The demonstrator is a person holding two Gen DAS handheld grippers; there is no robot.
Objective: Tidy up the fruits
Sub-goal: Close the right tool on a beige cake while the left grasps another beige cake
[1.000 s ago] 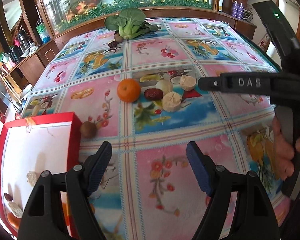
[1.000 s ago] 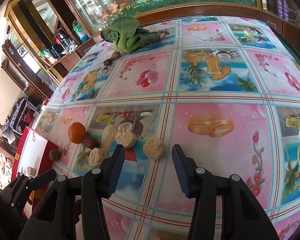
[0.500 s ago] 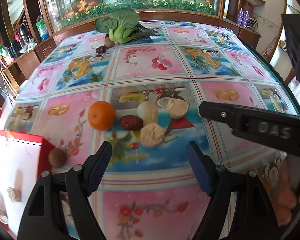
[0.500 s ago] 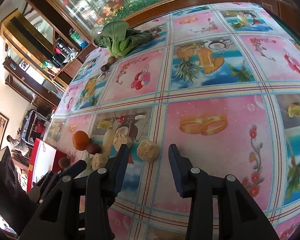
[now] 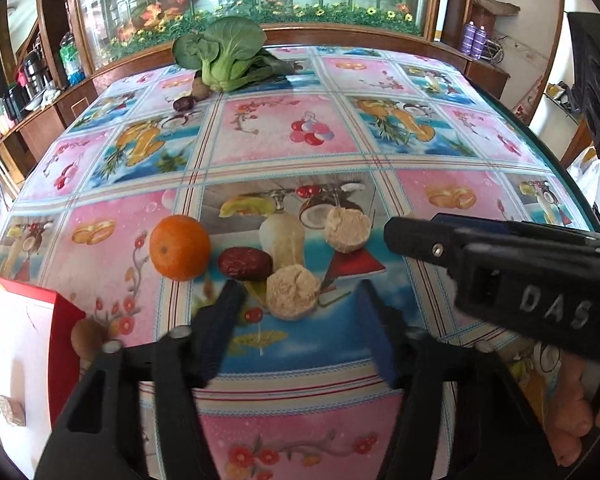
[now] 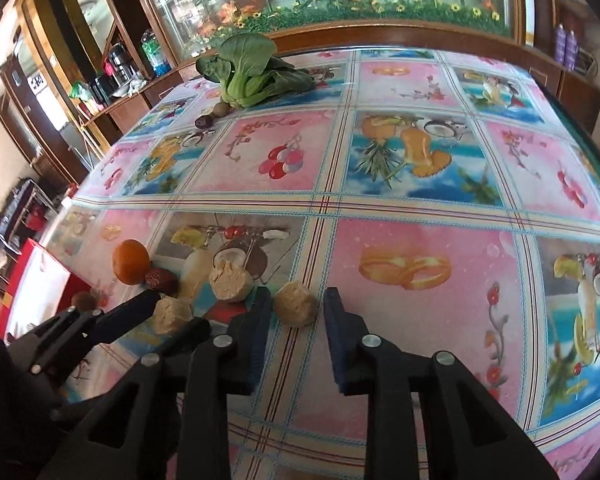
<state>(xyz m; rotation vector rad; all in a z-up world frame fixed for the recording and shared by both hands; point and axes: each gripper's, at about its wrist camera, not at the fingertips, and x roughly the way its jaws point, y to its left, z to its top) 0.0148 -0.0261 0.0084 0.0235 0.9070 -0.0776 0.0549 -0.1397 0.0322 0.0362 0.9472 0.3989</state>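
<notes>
From the left wrist, the left gripper (image 5: 295, 312) has just been narrowing its jaws around a beige crumbly lump (image 5: 293, 291); the pads are flanking it, not yet pressing. An orange (image 5: 179, 248) and a red date (image 5: 245, 263) are sitting just beside it, toward the table's (image 5: 440, 160) near edge.

From the right wrist, the right gripper (image 6: 293, 322) has been closing too, its pads standing either side of another beige lump (image 6: 295, 304), a thin gap showing. A red box (image 6: 31, 280) is lying at the near left corner.
</notes>
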